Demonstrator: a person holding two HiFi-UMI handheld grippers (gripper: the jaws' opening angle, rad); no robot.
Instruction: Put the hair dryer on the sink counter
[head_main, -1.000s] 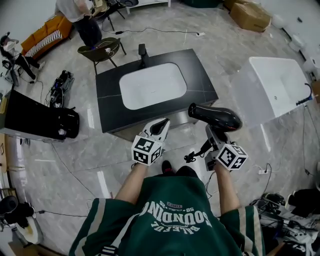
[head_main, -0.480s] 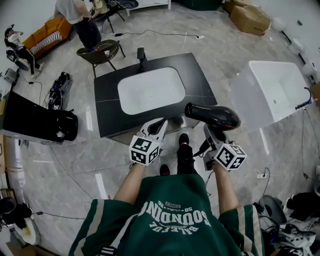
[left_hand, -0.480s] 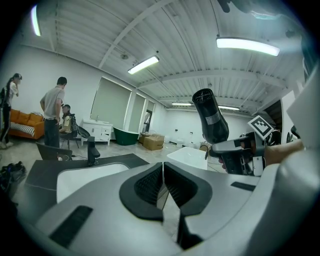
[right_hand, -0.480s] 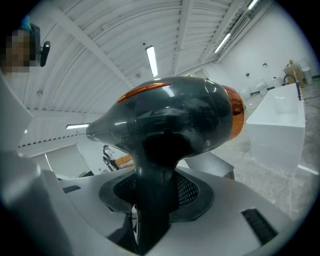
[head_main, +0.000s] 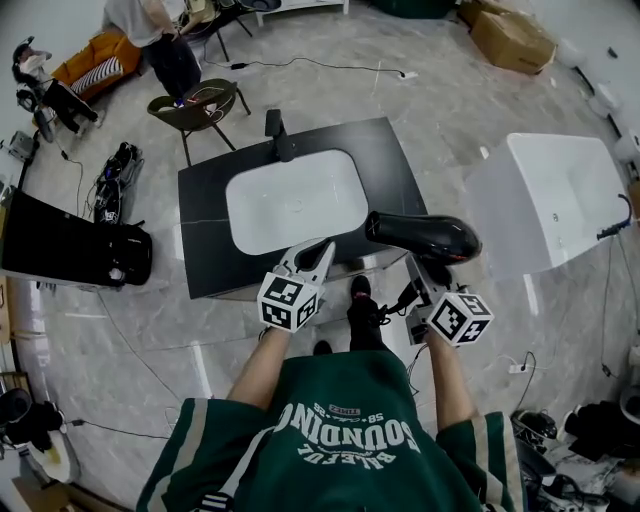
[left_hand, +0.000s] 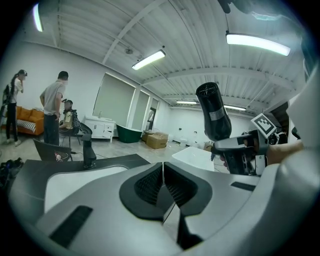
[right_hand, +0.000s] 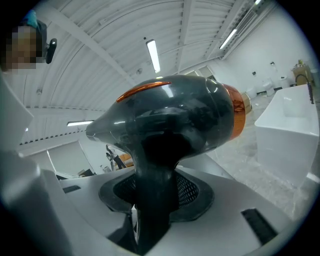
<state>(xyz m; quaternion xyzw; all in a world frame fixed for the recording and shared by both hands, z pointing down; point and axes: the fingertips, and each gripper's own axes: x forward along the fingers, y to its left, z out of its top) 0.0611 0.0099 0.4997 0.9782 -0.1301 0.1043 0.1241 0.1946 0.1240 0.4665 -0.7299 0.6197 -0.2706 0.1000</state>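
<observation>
A black hair dryer with an orange ring at its back hangs in the air past the front right corner of the black sink counter. My right gripper is shut on its handle; in the right gripper view the dryer stands upright, handle clamped between the pads. My left gripper hovers over the counter's front edge, below the white basin, jaws shut and empty. In the left gripper view its pads meet, and the dryer shows to the right.
A black faucet stands behind the basin. A white bathtub is at the right and a black case at the left. A chair and a person are beyond the counter. Cables lie on the marble floor.
The person has stepped closer to the counter, so both grippers now sit nearer its front edge. The dryer stays held in the right gripper; the left stays shut.
</observation>
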